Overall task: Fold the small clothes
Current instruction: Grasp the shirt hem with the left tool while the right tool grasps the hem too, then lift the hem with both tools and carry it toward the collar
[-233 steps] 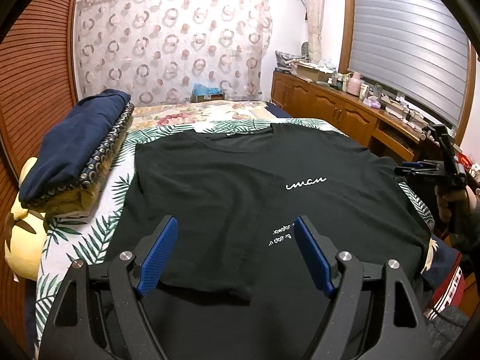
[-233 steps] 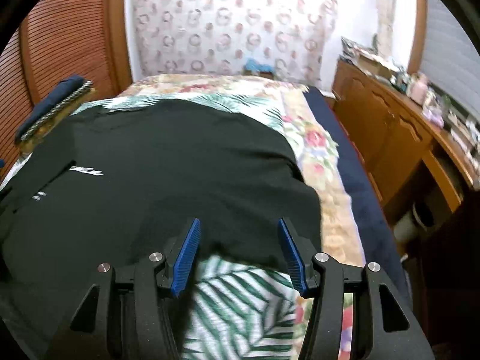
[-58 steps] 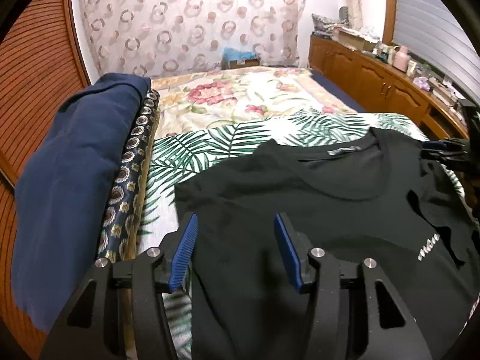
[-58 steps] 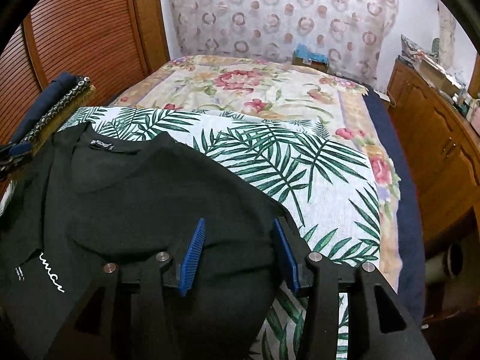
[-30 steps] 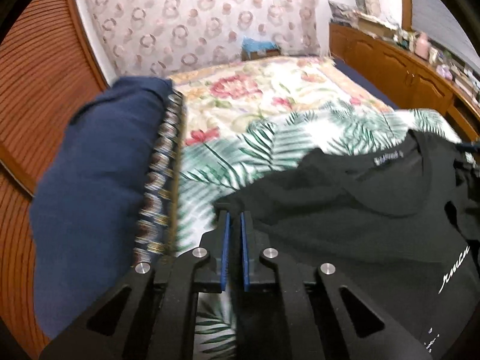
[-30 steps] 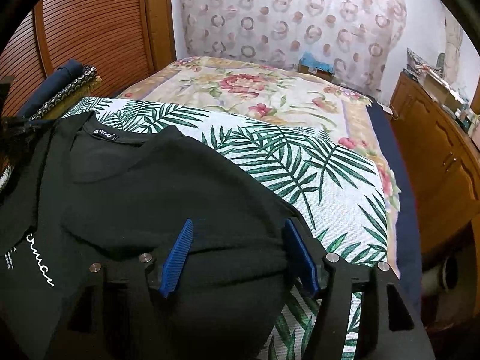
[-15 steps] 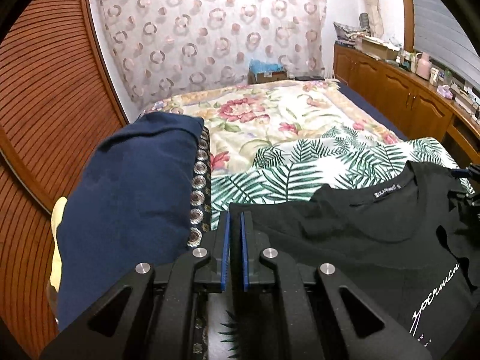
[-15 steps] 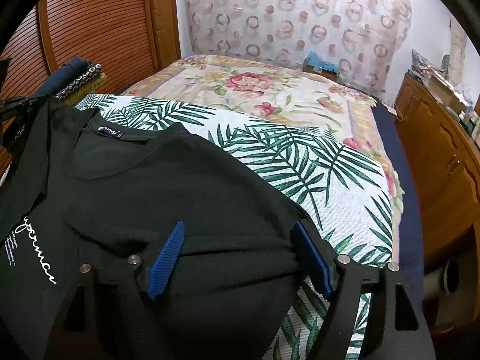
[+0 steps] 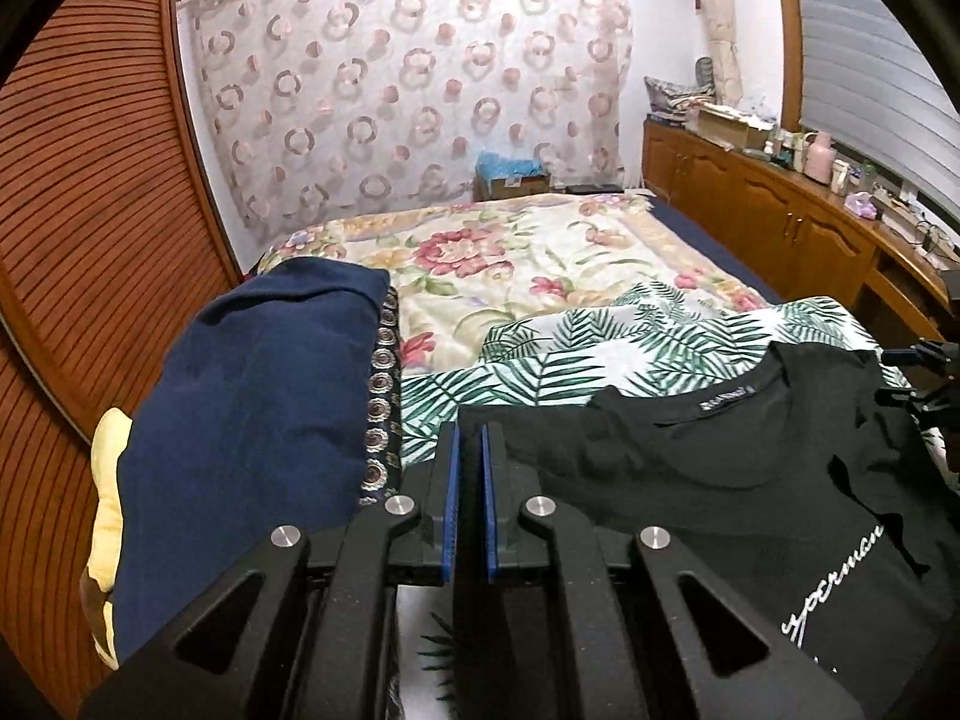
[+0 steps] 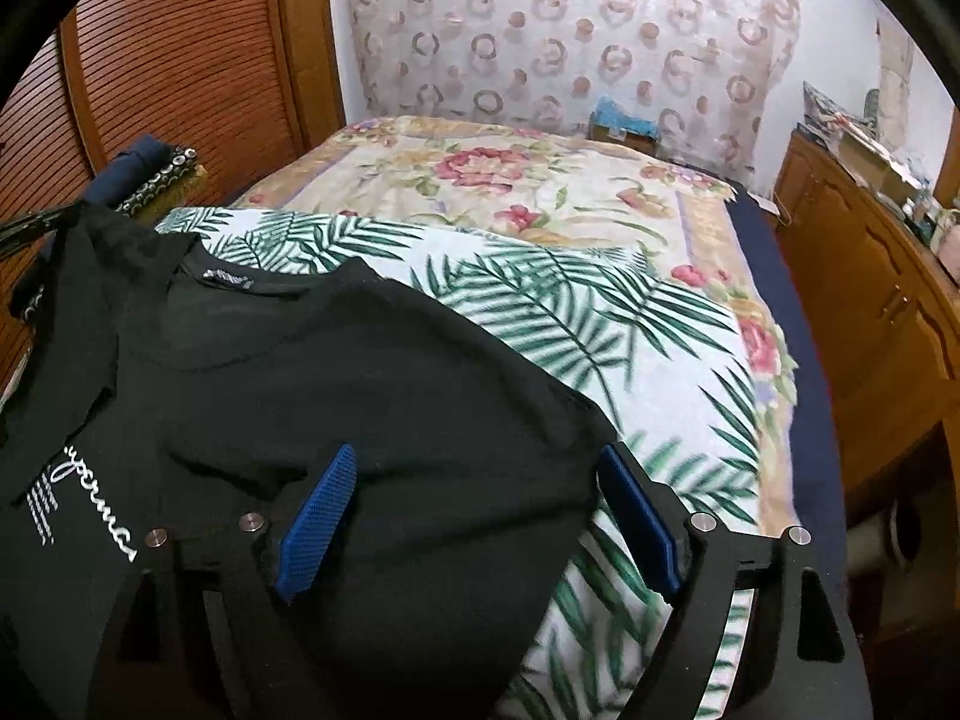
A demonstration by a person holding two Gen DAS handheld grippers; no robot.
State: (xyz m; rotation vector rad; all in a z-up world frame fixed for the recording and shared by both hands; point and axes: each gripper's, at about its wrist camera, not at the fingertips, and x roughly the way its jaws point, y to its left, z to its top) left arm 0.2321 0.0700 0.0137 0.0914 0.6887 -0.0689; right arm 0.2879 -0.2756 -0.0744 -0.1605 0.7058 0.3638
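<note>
A black T-shirt (image 9: 720,468) with white lettering lies on the palm-leaf sheet (image 9: 570,354), collar label toward the far end. My left gripper (image 9: 469,450) is shut on the shirt's left shoulder edge, with black cloth pinched between the blue pads. In the right wrist view that corner of the T-shirt (image 10: 360,396) is lifted at the far left. My right gripper (image 10: 475,450) stands open over the shirt's right shoulder; cloth lies between its wide-spread fingers and they do not press on it. The right gripper (image 9: 924,360) also shows at the left wrist view's right edge.
A folded navy pile (image 9: 252,420) on a patterned cushion lies left of the shirt, with a yellow plush (image 9: 105,510) beside it. A floral blanket (image 9: 510,258) covers the far bed. Wooden cabinets (image 9: 780,222) run along the right, a slatted wooden wall (image 9: 78,210) along the left.
My left gripper, shut on the shirt's shoulder edge, has risen and lifted that corner. The right gripper's jaws have spread wider over the other shoulder and stayed in place.
</note>
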